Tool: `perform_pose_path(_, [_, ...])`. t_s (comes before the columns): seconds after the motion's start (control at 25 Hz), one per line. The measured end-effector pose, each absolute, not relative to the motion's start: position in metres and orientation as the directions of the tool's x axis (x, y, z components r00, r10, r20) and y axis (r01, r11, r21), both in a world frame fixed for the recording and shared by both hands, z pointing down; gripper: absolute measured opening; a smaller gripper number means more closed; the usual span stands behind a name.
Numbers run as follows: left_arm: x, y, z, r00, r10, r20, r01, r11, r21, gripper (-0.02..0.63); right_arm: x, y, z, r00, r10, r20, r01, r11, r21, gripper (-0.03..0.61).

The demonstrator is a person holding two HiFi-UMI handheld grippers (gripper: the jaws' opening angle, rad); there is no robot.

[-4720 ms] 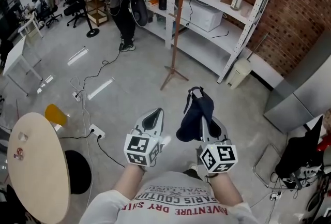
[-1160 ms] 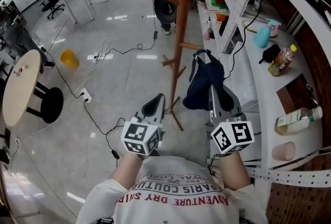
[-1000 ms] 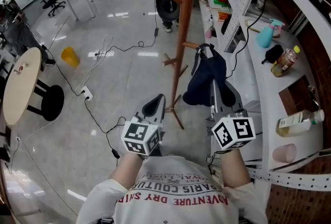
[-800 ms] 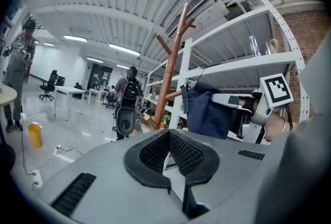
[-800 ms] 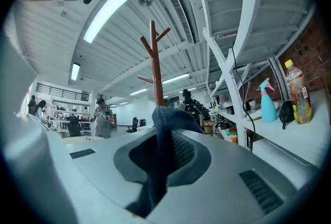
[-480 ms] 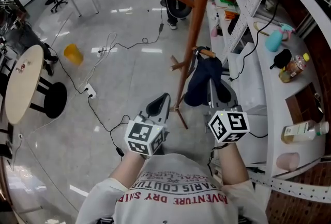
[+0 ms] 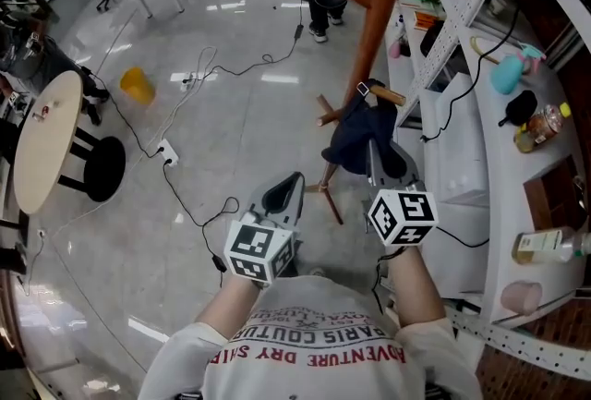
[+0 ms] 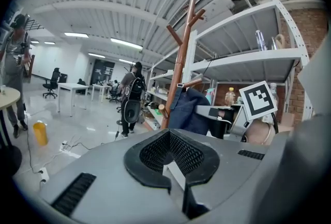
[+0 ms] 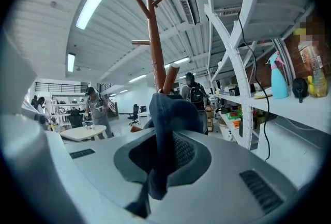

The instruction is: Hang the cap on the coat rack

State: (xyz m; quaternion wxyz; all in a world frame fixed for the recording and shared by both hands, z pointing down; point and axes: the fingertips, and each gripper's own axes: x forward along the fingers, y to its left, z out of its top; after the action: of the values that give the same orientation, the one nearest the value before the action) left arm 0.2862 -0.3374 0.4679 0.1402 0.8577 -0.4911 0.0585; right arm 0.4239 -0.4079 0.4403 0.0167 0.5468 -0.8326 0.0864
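The right gripper [image 9: 155, 176] was pictured with its fingers drawn narrowly together on a lower fold of the cap [image 9: 170, 109]. The cap was of dark navy cloth, gathered and crumpled, and its crown was raised just beyond the fingertips. At the cap's far end a back strap with a small metal buckle was shown against a short peg of the coat rack [image 7: 381, 10], a reddish-brown wooden pole set with angled pegs. Whether the strap had been passed over the peg could not be told.

The left gripper [image 7: 282, 195] was held to the left of the right fingers. Its own fingers were brought together with nothing between them, well apart from the cap.

Beyond and to the right of the right fingers, white metal shelving [image 7: 466, 10] was loaded with a teal spray bottle [image 7: 510, 75], a dark rounded object beside it and an amber bottle [image 7: 545, 124]. Far out to the left of the left fingers, a yellow bin [image 7: 137, 84] was seen on the grey floor near a power strip [image 7: 166, 151]. Its contents could not be made out.
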Motion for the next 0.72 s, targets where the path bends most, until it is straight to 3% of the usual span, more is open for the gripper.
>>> perform_pose_path(0.6, [0.292,-0.320,0.475,0.535,-0.808,0.249,-0.845,-0.508,0.167,0.005,0.432,-0.401,0.480,-0.336,-0.905,0.262,-0.942,0.329,-0.073,0.028])
perform_pose_path(0.72, [0.292,-0.320,0.471,0.530,-0.815,0.234,-0.848,-0.504,0.165,0.005,0.433,-0.392,0.472,-0.350,-0.902,0.253,-0.937,0.343,-0.073,0.088])
